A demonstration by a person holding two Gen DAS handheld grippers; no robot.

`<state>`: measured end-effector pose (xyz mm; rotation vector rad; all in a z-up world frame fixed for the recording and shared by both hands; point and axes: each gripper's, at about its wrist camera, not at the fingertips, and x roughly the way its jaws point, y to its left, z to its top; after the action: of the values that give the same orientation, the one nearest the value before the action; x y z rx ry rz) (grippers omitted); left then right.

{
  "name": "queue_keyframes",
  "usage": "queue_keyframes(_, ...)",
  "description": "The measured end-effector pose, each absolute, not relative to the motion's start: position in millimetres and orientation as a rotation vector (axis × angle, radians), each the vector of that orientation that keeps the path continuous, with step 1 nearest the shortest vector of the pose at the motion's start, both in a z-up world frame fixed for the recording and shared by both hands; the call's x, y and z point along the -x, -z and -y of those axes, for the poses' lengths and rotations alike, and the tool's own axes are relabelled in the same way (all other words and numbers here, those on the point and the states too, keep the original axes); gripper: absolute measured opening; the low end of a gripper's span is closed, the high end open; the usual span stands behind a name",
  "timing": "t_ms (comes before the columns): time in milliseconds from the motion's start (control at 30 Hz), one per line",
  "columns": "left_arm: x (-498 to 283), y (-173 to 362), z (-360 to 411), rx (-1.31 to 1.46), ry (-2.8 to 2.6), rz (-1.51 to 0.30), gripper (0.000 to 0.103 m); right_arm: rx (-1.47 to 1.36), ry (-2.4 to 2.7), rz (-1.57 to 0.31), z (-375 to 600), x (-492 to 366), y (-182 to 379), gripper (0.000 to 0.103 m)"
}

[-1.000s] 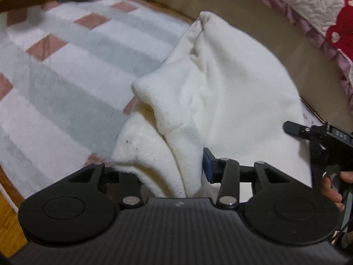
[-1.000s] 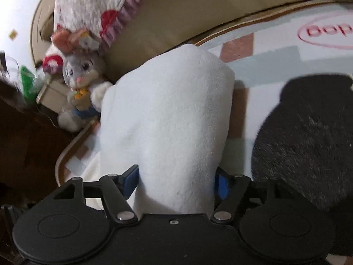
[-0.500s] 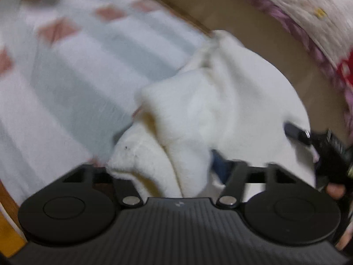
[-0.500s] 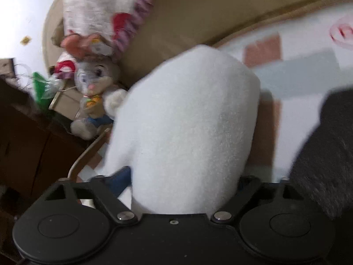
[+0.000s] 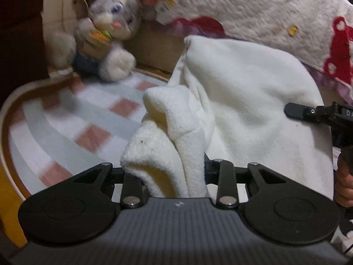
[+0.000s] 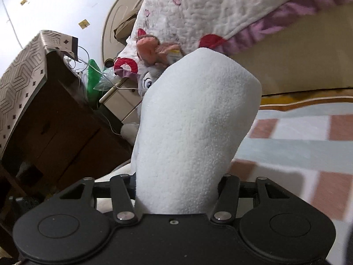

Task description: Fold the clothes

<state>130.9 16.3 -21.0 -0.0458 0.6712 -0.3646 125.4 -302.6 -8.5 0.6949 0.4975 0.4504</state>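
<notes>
Both sets of jaws are closing in on the same white fleece garment (image 5: 247, 101), each squeezing a thick bunch of it, so neither gripper is free right now. On the left gripper (image 5: 164, 174) a doubled-over fuzzy edge is sitting between the jaws, with the rest of the cloth spreading out to the right and far side. On the right gripper (image 6: 176, 190) a fat rounded roll of the fleece (image 6: 194, 128) is sticking up out of the jaws and blocking most of that view. The garment is hanging over a checked rug (image 5: 72, 119) in pink, grey and white, on the floor beside a bed with a quilted white and red blanket (image 5: 253, 8). A grey plush bunny (image 5: 110, 28) is sitting at the far left edge of the rug, against the bed base. A dark wooden cabinet (image 6: 55, 132) is standing left of it in the right wrist view.
</notes>
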Motion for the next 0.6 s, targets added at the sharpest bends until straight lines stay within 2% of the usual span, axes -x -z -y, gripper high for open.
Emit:
queue_keyframes(200,-191.7,-19.2,-50.8,0.009,0.305,-0.623,0.031,-0.760,-0.492,-0.457,263.1,-197.0,-7.1,0.057)
queue_keyframes(433,-283.5,-13.8,-57.8,-0.053,0.287,-0.629,0.032,-0.833,-0.418,-0.466,247.3,-271.3,14.8,0.059)
queue_keyframes(500,-316.3,6.7,-64.6,0.028,0.320,-0.689,0.038,-0.839,-0.378,-0.504,246.6,-294.7,32.8,0.074)
queue_keyframes(533,-334.3,21.5,-70.2,0.094,0.332,-0.738,0.052,-0.844,-0.324,-0.573,248.9,-306.2,49.0,0.079)
queue_keyframes(600,-354.4,56.8,-81.2,0.201,0.267,-0.825,0.055,-0.858,-0.192,-0.735,255.0,-328.3,83.7,0.083)
